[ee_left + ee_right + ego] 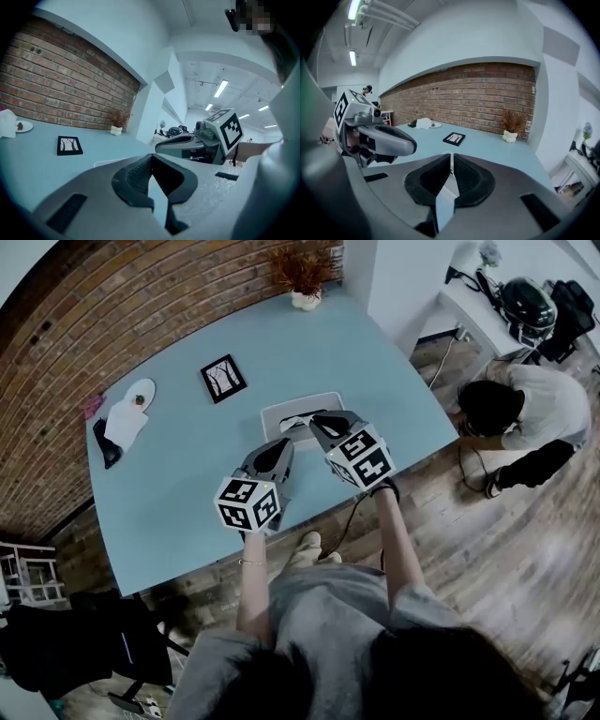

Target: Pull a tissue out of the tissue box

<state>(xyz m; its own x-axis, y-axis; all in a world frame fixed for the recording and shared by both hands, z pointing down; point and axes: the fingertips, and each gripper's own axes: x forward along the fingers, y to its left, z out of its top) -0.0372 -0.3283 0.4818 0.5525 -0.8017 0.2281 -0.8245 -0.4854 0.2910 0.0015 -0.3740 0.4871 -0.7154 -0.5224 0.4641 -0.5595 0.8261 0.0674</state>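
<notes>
The tissue box [291,405] is a pale, flat box on the light blue table [187,493], a little past the table's middle. A bit of white tissue [294,421] shows at its top. My right gripper [317,420] hangs over the box's near edge, shut, with nothing between its jaws [451,155]. My left gripper [281,446] hovers just short of the box on its near left side. It is also shut and empty [151,157]. In the left gripper view only the box's pale edge [112,162] shows past the jaws.
A black picture frame [223,378] lies left of the box. A small plate [141,393], a white cloth [124,423] and a dark object [108,454] sit at the far left. A dried plant in a white pot [305,282] stands at the far edge. A person [525,418] crouches on the floor to the right.
</notes>
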